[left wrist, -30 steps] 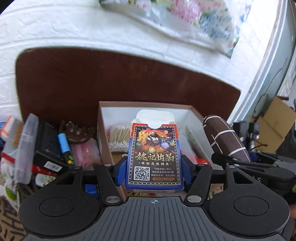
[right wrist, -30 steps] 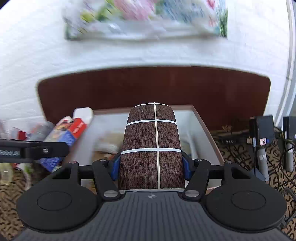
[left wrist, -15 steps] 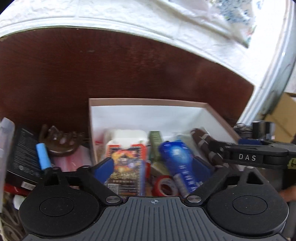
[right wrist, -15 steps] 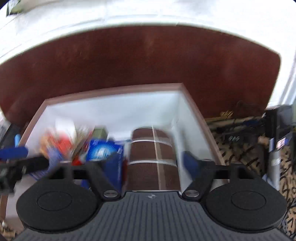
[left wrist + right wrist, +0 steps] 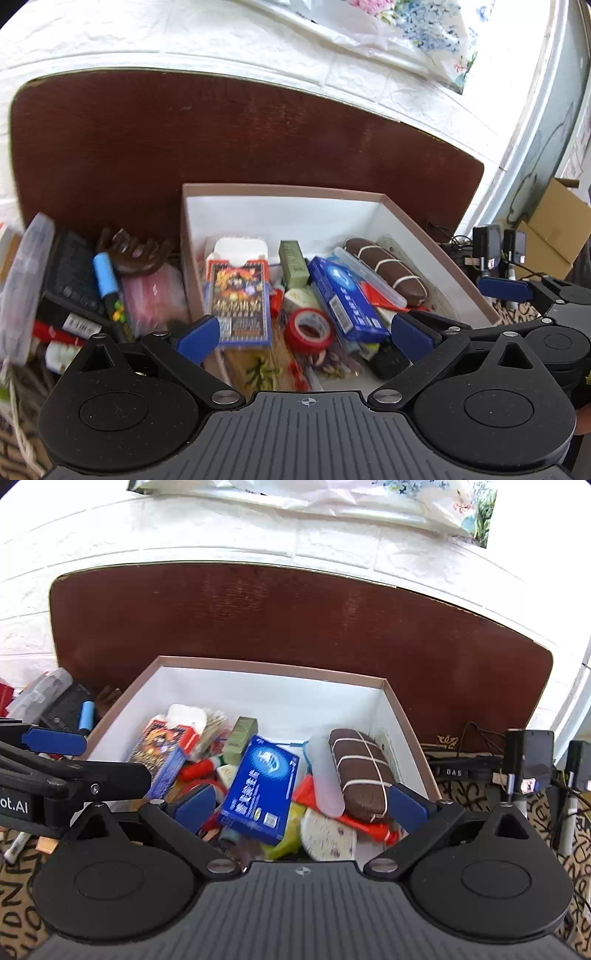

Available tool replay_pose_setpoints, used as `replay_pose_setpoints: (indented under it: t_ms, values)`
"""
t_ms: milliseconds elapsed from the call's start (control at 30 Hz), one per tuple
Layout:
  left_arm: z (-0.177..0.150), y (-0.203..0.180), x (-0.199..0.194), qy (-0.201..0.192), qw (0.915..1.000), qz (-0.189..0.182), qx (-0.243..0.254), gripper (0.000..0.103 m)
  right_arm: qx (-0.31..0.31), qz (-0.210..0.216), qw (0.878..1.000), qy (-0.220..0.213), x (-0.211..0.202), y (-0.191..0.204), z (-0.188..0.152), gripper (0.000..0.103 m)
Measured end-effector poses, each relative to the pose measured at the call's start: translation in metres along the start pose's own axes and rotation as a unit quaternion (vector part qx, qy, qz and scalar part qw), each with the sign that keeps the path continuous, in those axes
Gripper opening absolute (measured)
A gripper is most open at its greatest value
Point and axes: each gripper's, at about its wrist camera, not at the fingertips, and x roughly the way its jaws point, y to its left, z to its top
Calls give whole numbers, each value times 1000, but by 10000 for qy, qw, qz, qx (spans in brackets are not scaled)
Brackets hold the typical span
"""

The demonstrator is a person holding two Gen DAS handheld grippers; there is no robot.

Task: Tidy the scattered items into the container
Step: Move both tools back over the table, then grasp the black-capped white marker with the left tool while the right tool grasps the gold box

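left gripper (image 5: 301,338): jaws wide apart, nothing between them, hovering over the near left part of the box
right gripper (image 5: 301,805): jaws spread, empty, over the near right part of the box
box (image 5: 280,191): white inside, brown rim, against the brown board; already crowded
card pack (image 5: 238,297): lies in the box by the left wall, flap end toward the back
brown case (image 5: 386,271): in the box along the right wall, resting partly on a clear pouch
blue carton (image 5: 264,782): tilted on top of the pile mid-box, not lying flat
red tape (image 5: 308,330): in the box, just beside the card pack
leftovers: blue marker (image 5: 105,273), brown comb (image 5: 131,251), black box (image 5: 72,271) and more sit outside, left of the box
task state: likely partway, pile at left not yet cleared
risk 1: left finger is close to the left wall; swinging out low toward the marker could catch the rim and shove the box
risk 2: pile is loose and high; more drops may slide the blue carton or push things over the rim
risk 3: grippers sit near each other; both reaching left at once could collide
risk 4: marker is wedged among clutter, so a pinch may drag neighbours or slip
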Motion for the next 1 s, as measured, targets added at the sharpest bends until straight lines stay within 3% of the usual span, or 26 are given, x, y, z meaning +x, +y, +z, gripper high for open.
replay_pose_setpoints:
  t_ms: [267,500,600,767,1000]
  values:
    - [-58,26,-62,-30,9992,240,-328,103,-107,322,9994,-84,-46,36,-28,101]
    - [-139,87,-114,167,9914,791,-1029,103,-231,924,9954,-44,-71,102,-80,102]
    - [-160,107,-127,168,9881,1129,-1035,103,-303,1060,9938,153,-69,134,-108,102]
    - [-168,133,-140,112,9843,1236,-1254,98,-435,1160,9910,502,-64,177,-145,99]
    - [-161,142,-121,90,9870,1150,-1123,86,-288,1242,9903,550,-54,201,-156,91]
